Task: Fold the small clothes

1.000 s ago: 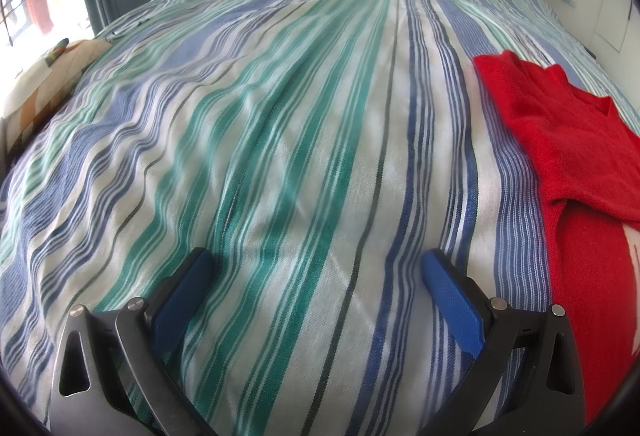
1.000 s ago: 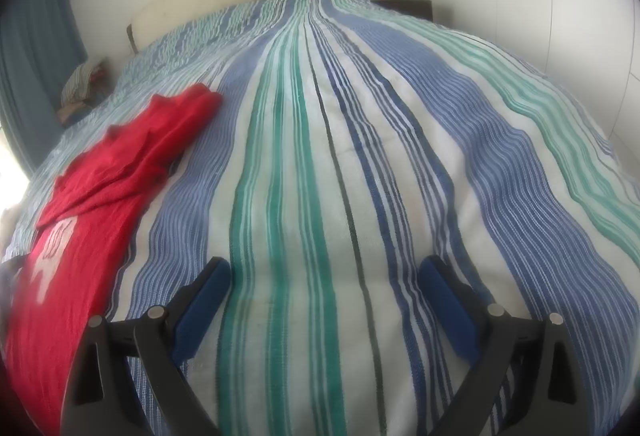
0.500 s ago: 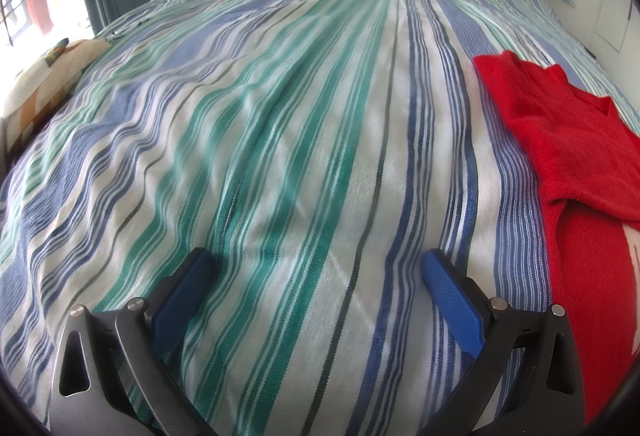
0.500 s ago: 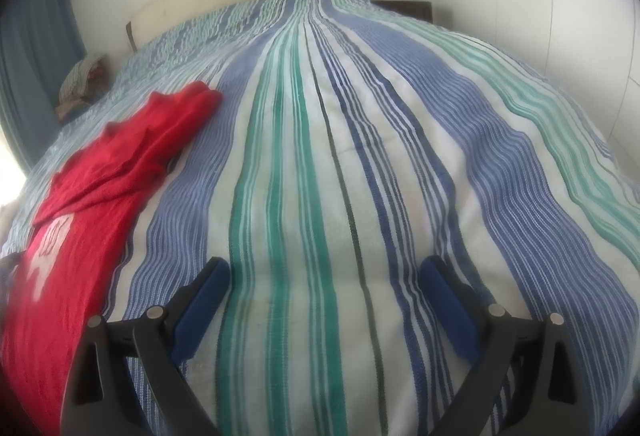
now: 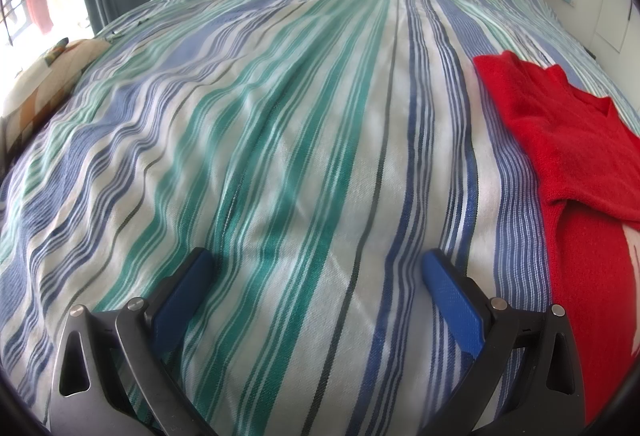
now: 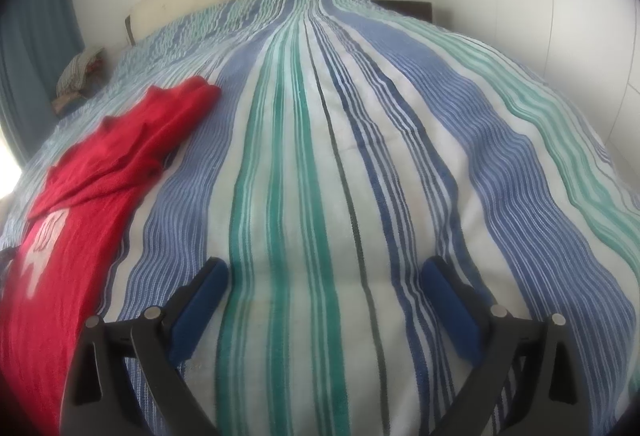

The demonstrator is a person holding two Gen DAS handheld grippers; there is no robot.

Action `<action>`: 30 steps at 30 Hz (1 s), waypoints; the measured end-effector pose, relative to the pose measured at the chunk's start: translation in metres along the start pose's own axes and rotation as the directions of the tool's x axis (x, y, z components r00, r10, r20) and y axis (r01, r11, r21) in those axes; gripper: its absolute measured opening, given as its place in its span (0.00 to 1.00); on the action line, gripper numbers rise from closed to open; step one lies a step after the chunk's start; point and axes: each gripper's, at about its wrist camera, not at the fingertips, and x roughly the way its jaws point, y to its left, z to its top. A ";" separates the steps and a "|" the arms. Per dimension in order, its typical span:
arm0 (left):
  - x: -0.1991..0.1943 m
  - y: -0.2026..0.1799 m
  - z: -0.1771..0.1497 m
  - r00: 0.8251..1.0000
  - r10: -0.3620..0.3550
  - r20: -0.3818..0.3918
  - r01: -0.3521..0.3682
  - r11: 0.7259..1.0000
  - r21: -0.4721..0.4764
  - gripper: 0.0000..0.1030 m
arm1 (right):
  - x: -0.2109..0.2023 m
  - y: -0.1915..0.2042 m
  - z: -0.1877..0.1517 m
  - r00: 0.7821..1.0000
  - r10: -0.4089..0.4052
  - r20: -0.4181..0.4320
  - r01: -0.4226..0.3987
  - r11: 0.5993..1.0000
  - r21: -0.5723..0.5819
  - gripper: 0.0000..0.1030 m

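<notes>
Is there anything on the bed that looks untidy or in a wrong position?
Only the red garment. It lies unfolded on the striped bedspread, its upper part rumpled and doubled over the lower part with the white print. Both grippers, left and right, are open above bare bedspread, beside the garment and apart from it.

My red garment (image 5: 576,155) runs off the frame's right edge in the left view; its white print (image 6: 40,260) is blurred and unreadable in the right view.
</notes>
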 end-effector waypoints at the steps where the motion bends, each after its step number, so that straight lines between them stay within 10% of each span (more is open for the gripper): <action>1: 0.000 0.000 0.000 1.000 0.000 0.000 0.000 1.000 0.000 1.00 | 0.000 0.001 0.000 1.000 -0.001 0.000 0.001 1.000 -0.001 0.94; 30: 0.000 0.000 0.000 1.000 0.000 0.000 0.000 1.000 -0.001 1.00 | 0.001 0.000 0.000 1.000 0.002 0.002 -0.002 1.000 0.003 0.94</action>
